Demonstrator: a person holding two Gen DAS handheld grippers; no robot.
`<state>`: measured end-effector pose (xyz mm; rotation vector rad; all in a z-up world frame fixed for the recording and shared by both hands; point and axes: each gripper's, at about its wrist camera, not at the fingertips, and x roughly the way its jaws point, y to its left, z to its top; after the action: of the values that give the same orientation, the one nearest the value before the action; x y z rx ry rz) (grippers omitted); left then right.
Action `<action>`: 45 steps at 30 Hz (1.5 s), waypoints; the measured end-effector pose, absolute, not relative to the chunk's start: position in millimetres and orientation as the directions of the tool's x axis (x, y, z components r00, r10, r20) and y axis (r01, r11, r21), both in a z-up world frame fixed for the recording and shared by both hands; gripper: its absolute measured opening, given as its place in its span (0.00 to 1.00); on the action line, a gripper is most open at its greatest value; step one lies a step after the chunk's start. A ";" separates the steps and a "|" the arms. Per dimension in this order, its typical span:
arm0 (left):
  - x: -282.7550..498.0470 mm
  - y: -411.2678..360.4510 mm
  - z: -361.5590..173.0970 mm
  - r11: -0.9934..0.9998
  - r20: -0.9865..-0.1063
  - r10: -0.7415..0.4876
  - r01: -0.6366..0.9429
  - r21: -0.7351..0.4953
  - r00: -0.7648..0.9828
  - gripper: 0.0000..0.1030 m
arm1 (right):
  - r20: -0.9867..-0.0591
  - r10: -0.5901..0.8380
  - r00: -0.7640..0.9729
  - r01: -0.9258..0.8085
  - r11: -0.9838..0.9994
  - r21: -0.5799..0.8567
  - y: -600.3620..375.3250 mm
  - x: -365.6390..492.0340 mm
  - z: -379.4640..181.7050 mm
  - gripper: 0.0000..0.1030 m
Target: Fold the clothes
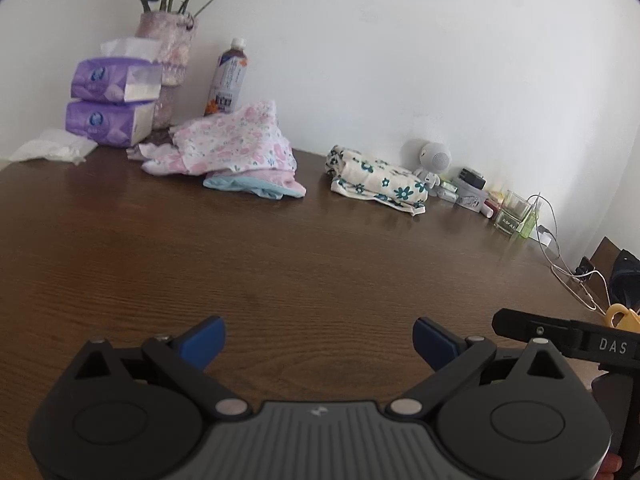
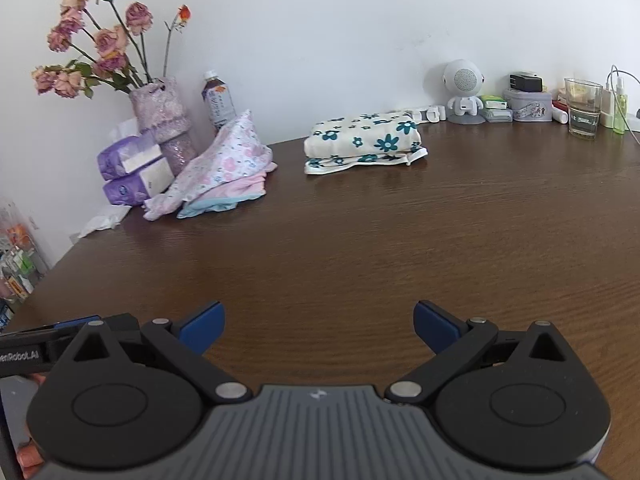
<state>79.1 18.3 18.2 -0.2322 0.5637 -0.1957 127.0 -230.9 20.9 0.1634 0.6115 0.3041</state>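
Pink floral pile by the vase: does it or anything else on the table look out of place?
Yes. The pink floral garment sits crumpled and unfolded, slumped against the vase over pink and blue pieces, while the cream flowered garment lies neatly folded. A crumpled tissue lies loose near the table edge. Nothing spilled.

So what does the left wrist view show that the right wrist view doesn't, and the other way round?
Only the left wrist view shows the right tongs edging in at its right border, plus white cables trailing off the table's far right.

Only the right wrist view shows the full rose blooms and cluttered shelves beyond the table's left end.

Both show the folded teal-flower cloth, the crumpled pink floral pile, tissue packs, bottle, round-headed white figure and bare wooden table, with both tongs open and holding nothing.
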 end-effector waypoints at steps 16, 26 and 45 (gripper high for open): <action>17.5 8.7 9.7 0.972 -0.476 -0.195 0.105 -0.208 0.857 1.00 | -0.489 0.279 0.826 -0.167 0.951 0.260 -247.5 45.3 4.8 1.00; 8.4 -3.8 3.3 0.979 -0.471 -0.188 0.125 -0.162 0.862 1.00 | -0.457 0.260 0.851 -0.180 0.961 0.211 -230.1 31.6 -1.1 1.00; 18.8 -24.9 2.5 0.986 -0.507 -0.163 0.125 -0.108 0.847 1.00 | -0.438 0.206 0.875 -0.157 0.977 0.146 -221.1 31.9 -0.7 1.00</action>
<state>18.8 -24.9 2.5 -0.0718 0.5403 -0.1518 31.9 -221.1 -0.7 0.1069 0.4684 0.1894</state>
